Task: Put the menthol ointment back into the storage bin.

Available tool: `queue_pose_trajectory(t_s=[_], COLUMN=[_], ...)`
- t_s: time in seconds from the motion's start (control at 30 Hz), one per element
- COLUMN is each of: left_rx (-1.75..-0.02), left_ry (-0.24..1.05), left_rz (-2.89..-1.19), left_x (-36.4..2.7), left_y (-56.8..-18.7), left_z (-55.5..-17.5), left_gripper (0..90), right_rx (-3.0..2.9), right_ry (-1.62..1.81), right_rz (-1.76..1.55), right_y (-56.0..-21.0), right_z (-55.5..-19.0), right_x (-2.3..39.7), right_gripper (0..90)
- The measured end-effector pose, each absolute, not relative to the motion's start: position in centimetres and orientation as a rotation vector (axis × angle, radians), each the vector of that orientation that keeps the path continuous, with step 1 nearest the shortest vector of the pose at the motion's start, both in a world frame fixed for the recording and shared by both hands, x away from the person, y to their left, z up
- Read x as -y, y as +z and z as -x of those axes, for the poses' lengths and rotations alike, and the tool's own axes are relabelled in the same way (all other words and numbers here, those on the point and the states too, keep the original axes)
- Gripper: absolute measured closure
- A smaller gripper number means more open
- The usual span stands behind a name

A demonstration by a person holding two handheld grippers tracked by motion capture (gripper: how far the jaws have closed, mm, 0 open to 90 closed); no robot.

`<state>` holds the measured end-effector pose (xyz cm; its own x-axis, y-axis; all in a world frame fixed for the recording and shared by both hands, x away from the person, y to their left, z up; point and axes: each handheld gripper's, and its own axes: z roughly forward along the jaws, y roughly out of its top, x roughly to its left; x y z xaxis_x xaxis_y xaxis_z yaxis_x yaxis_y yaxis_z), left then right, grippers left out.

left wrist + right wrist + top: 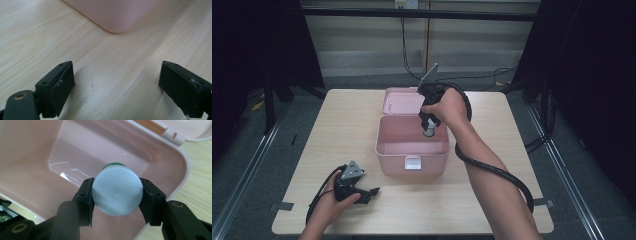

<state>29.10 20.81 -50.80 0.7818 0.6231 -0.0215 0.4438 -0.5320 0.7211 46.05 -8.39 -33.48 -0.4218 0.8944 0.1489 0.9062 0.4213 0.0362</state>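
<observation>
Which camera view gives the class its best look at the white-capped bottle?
The right gripper view: the white-capped bottle is close up, clamped between the right claw jaws over the open pink box, green showing beneath its cap. The high view shows it small, half-hidden under the hand. The left gripper view shows a corner of the box.

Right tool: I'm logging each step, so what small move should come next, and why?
Probably lower it a little further, then open. The right tool is shut on the white-capped bottle, held over the open pink box, and the box floor shows bare below it. The left tool rests open on the table, so it plays no part here.
</observation>
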Motion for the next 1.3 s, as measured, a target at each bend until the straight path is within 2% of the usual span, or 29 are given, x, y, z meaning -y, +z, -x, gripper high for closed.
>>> queue_pose_trajectory(t_s=[1.3], left_rx=[-0.794], left_ry=[0.305], left_rz=[-2.222], left_x=[-20.8], left_y=[-50.8], left_z=[-29.1], left_gripper=[12.5], right_rx=[2.503], right_ry=[-0.158], right_rz=[1.803], right_y=[-37.2], right_z=[-47.8], right_x=[7.7], right_gripper=[50.6])
